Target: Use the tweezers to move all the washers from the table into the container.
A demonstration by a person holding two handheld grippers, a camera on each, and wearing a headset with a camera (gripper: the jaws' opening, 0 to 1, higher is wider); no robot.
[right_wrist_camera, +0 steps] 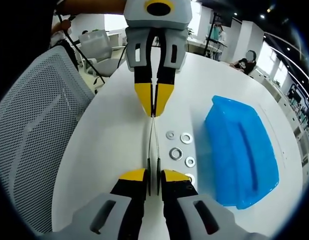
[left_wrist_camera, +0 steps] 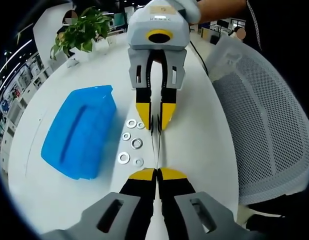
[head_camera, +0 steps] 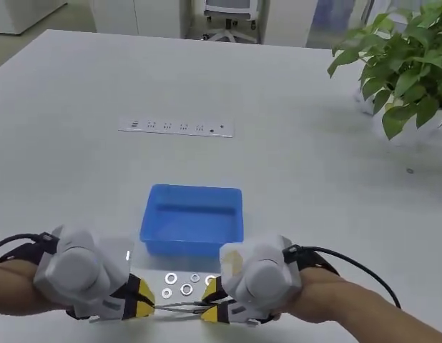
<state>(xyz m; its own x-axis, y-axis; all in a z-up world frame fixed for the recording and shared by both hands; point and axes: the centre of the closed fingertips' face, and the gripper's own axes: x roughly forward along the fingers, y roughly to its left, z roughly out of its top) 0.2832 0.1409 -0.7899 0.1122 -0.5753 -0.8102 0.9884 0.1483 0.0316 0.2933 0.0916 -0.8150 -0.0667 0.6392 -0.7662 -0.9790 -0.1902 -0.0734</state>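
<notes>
Thin metal tweezers (head_camera: pixel 179 307) hang level between my two grippers, just above the table's near edge. My left gripper (head_camera: pixel 144 299) is shut on one end, and my right gripper (head_camera: pixel 212 297) is shut on the other end. In the left gripper view the tweezers (left_wrist_camera: pixel 156 150) run from my left gripper (left_wrist_camera: pixel 157 175) to the right gripper's yellow fingertips (left_wrist_camera: pixel 167 112). The right gripper view has my right gripper (right_wrist_camera: pixel 154 176) closed on the tweezers' two legs (right_wrist_camera: pixel 153 145). Several washers (head_camera: pixel 186 289) (left_wrist_camera: pixel 137 144) (right_wrist_camera: pixel 176 153) lie on the table before the blue container (head_camera: pixel 191 246) (left_wrist_camera: pixel 69 160) (right_wrist_camera: pixel 244 190).
A potted plant (head_camera: pixel 403 64) stands at the far right. A power strip (head_camera: pixel 177 128) is set into the table beyond the container. A mesh office chair (left_wrist_camera: pixel 259 125) (right_wrist_camera: pixel 39 120) sits behind me at the table's edge.
</notes>
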